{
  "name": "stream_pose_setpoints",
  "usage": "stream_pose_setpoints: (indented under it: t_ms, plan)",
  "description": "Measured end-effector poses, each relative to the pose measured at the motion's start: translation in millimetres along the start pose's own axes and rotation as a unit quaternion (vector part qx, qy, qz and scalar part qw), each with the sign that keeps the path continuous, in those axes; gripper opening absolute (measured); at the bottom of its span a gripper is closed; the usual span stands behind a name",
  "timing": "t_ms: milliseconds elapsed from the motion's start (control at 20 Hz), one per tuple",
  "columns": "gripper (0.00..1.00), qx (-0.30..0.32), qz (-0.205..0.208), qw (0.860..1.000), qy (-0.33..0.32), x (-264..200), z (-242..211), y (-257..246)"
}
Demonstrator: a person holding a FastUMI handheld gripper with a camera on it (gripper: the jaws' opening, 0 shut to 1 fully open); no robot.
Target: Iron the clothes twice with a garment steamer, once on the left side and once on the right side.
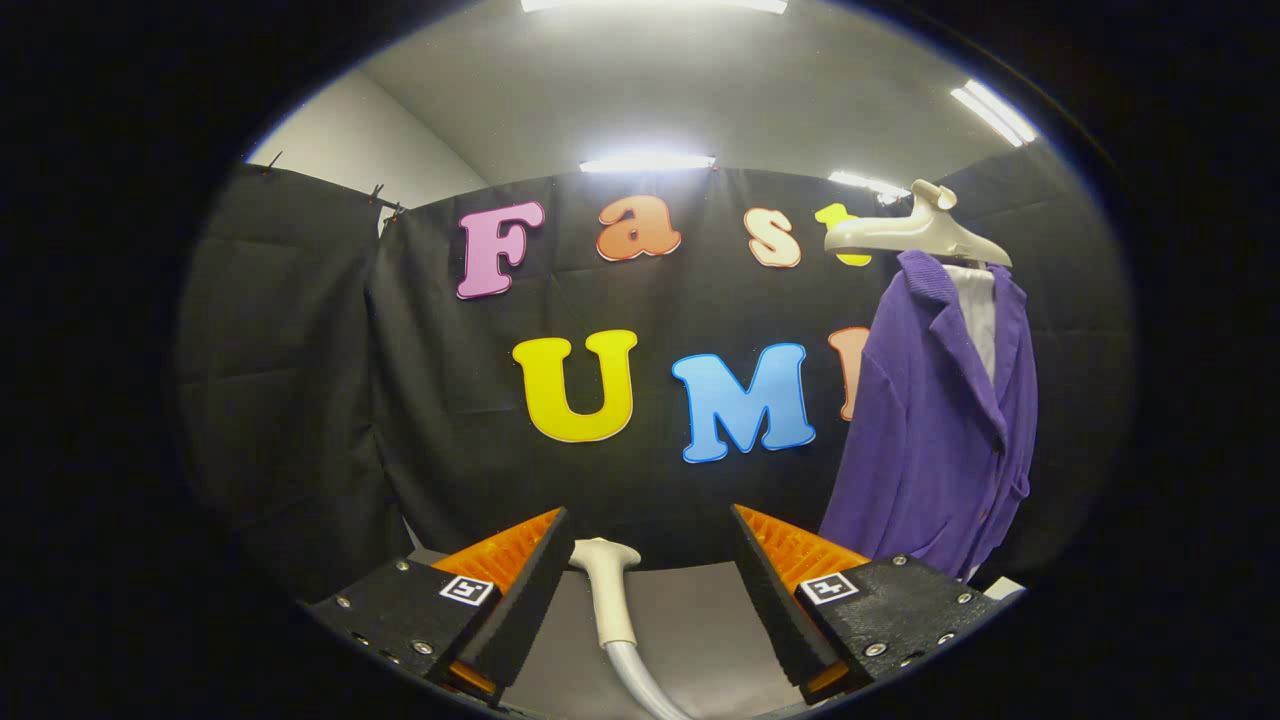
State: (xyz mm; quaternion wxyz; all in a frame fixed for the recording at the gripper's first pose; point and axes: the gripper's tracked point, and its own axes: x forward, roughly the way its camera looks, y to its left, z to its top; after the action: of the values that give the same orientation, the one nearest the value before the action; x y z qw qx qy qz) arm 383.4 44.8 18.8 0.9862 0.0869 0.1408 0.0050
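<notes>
Purple jacket (pixel 935 430) hanging upright, pale steamer head (pixel 607 590) apparently lying flat

your tongs (pixel 650 545) stand wide open, both fingers (pixel 520 590) spread well apart and pointing forward, angled slightly upward. neither finger presses on anything, and the gap between them is not closed on anything.
</notes>
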Motion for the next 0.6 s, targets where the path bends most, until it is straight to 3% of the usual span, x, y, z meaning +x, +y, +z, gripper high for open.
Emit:
stream_pose_setpoints:
  t_ms: [600]
  plan:
    - [0.95, 0.01, -0.004, 0.988, 0.152, 117.4, -84.7, 26.4]
